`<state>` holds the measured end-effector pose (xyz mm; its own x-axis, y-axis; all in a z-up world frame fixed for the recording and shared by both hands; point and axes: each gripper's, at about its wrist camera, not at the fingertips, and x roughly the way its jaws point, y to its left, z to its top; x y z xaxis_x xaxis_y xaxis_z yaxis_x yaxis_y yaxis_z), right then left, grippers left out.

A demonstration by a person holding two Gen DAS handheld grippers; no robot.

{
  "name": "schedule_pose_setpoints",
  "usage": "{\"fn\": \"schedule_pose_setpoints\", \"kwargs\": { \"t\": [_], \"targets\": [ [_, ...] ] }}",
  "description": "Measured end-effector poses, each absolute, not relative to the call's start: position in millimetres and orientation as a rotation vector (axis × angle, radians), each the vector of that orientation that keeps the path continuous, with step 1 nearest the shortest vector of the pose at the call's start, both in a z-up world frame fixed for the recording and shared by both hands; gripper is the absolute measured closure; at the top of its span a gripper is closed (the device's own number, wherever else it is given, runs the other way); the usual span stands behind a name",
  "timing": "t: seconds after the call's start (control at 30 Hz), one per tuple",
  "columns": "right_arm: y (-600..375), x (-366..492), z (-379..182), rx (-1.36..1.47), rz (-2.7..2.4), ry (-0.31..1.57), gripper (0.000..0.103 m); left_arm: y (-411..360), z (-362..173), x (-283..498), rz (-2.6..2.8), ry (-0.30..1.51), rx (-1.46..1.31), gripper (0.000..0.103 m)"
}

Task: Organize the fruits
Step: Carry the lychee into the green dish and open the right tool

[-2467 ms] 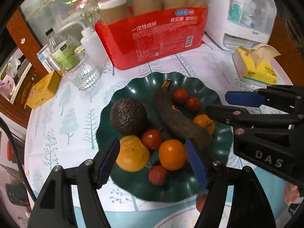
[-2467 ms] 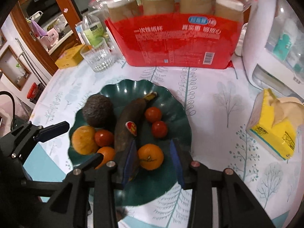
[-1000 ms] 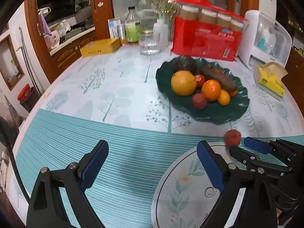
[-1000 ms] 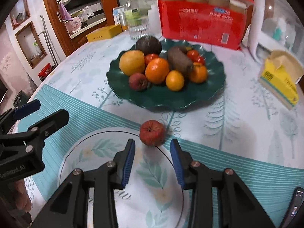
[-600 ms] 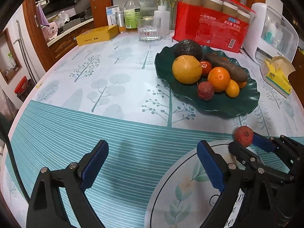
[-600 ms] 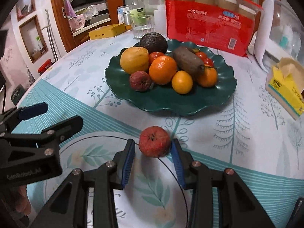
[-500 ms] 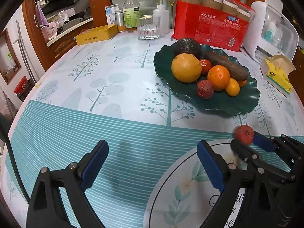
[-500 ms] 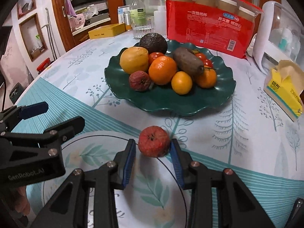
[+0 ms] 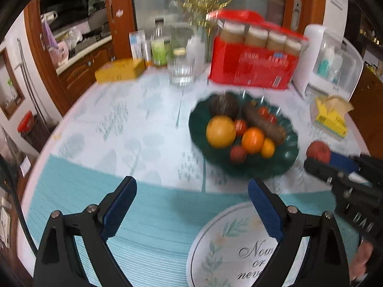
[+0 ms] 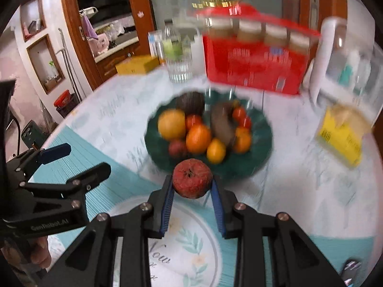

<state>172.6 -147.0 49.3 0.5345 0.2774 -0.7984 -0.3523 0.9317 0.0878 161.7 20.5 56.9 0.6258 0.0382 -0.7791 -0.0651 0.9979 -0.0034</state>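
Observation:
My right gripper is shut on a small rough red fruit and holds it off the table, just in front of the dark green plate. The plate holds an avocado, a dark banana, a yellow fruit, oranges and small red fruits. In the left wrist view the red fruit and right gripper show at the right, beside the plate. My left gripper is open and empty over the teal mat, nearer than the plate.
A red pack of paper cups, a glass, bottles and a yellow box stand behind the plate. A white appliance and yellow tissue pack sit at right. A round white placemat lies below my right gripper.
My right gripper has closed on the red fruit and lifted it from the table. Both grippers have risen and pulled back; the views are blurred by motion.

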Motion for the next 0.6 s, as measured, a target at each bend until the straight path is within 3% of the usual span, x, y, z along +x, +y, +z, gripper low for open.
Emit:
{"fn": "schedule_pose_setpoints", "kwargs": {
  "t": [0.07, 0.33, 0.43, 0.6],
  "targets": [
    [-148, 184, 81, -0.096, 0.375, 0.910, 0.072, 23, 82, 170, 0.065, 0.876, -0.034, 0.001],
    [-145, 240, 174, -0.097, 0.351, 0.825, 0.072, 30, 133, 217, 0.088, 0.887, -0.019, 0.000],
    [-142, 267, 173, -0.089, 0.361, 0.854, 0.072, 28, 124, 235, 0.103, 0.907, 0.017, 0.000],
    [-131, 300, 113, -0.085, 0.360, 0.978, 0.072, 27, 83, 256, 0.093, 0.994, 0.011, 0.000]
  ]
}}
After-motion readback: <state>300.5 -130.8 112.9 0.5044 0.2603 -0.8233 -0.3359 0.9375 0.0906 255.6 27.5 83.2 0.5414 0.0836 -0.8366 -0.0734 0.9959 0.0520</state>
